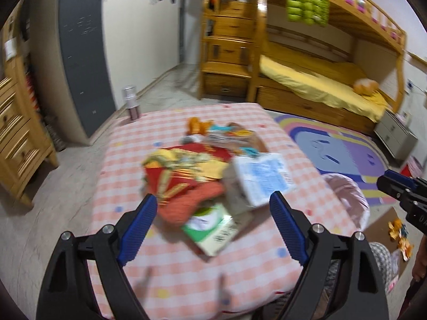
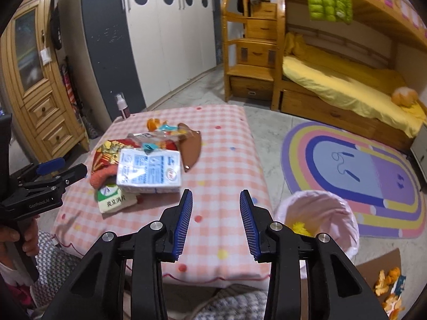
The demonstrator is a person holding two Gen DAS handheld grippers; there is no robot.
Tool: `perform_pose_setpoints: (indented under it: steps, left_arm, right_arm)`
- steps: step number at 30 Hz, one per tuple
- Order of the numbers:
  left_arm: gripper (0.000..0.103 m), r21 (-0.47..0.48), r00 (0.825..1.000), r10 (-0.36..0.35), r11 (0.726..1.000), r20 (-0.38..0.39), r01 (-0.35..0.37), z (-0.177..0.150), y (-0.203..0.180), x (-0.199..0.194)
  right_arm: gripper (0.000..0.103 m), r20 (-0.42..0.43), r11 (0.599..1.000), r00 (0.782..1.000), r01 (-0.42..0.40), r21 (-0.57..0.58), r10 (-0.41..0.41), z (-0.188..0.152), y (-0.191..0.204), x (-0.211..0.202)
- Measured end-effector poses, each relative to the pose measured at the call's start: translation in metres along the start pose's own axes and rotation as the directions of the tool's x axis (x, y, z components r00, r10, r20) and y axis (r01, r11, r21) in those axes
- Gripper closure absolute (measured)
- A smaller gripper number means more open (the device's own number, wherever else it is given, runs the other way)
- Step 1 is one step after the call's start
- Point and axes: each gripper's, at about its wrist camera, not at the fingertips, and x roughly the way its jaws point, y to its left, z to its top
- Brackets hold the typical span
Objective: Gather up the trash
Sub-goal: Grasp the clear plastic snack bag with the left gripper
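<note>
A heap of trash lies on a pink checked cushion: a white-and-blue tissue pack, a green-and-white box, a red-and-yellow wrapper, orange peel and a brown scrap. My left gripper hovers over the near side of the heap, open wide, with nothing pressed between its pads; the tissue pack and box are blurred beneath it. My right gripper stands partly open and empty over bare cushion, right of the heap. A pink-lined bin stands beside it.
A rainbow rug lies right of the cushion, with a bunk bed behind it. A spray bottle stands at the cushion's far left corner. Cardboard with more orange peel lies on the floor at the lower right. A wooden cabinet stands left.
</note>
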Motion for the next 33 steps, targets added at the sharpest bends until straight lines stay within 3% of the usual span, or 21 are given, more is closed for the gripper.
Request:
perform_pose_setpoints:
  steps: [3,7,11,14,24,29,33]
  left_arm:
    - [0.013,-0.013,1.0,0.008,1.0,0.007,-0.008,0.009,0.013,0.006]
    - [0.008,0.005,1.0,-0.001,1.0,0.022,0.001,0.025,0.012,0.018]
    - [0.008,0.005,0.999,-0.04,0.999,0.004,0.04,0.043,0.006,0.042]
    - [0.016,0.035,0.998,-0.063,0.997,-0.028,0.064,0.053,-0.004,0.062]
    - [0.012,0.144,0.986,-0.089,0.984,-0.144,0.109,0.075,-0.054,0.128]
    - [0.012,0.215,0.968,-0.043,0.972,-0.249,0.098,0.076,-0.07,0.163]
    - [0.025,0.233,0.957,0.008,0.97,-0.291,0.063,0.073,-0.069,0.179]
  right_arm:
    - [0.047,-0.002,1.0,1.0,0.007,-0.018,-0.007,0.01,0.011,0.012]
    - [0.041,-0.004,0.999,1.0,0.016,-0.039,-0.016,0.016,0.017,0.021]
    - [0.04,-0.011,0.999,1.0,0.026,-0.04,-0.026,0.024,0.014,0.033]
    - [0.041,-0.016,0.999,0.999,0.035,-0.038,-0.035,0.027,0.011,0.042]
    - [0.04,-0.044,0.999,0.998,0.047,0.012,-0.047,0.03,-0.015,0.067]
    - [0.039,-0.062,0.999,0.997,0.036,0.028,-0.035,0.03,-0.026,0.079]
    - [0.039,-0.065,0.999,0.998,0.026,0.041,-0.024,0.029,-0.03,0.085]
